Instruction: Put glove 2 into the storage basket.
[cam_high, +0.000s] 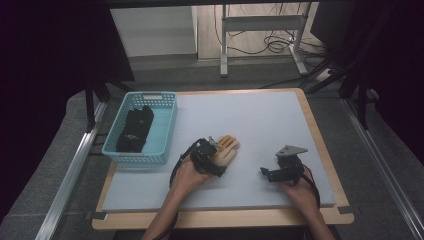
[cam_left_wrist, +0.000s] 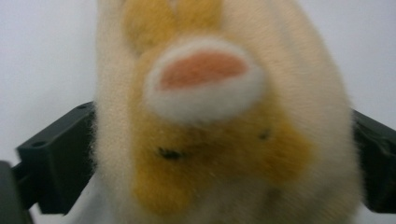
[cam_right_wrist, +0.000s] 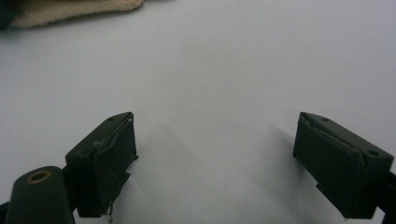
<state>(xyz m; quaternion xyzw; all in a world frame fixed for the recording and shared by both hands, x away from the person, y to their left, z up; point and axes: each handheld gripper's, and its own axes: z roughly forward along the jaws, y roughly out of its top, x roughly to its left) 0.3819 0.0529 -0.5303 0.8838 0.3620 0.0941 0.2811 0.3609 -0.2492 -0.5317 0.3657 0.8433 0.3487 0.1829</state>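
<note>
A cream and orange plush toy (cam_high: 229, 148) lies on the grey foam mat (cam_high: 260, 117), left of centre. My left gripper (cam_high: 218, 159) is at its near end, and in the left gripper view the toy (cam_left_wrist: 219, 107) sits between the two black jaws, which stand wide apart and touch its fur on both sides. My right gripper (cam_high: 266, 173) rests low over bare mat to the right, pointing left, open with nothing between its fingers (cam_right_wrist: 107, 158). A cream edge of the toy (cam_right_wrist: 70, 11) lies at the top left of the right gripper view.
A teal plastic basket (cam_high: 167, 131) stands at the mat's left edge and holds a black fabric bundle (cam_high: 135, 129). The mat lies on a wooden table (cam_high: 220, 218). Metal rails run along both sides, and a desk frame with cables stands behind.
</note>
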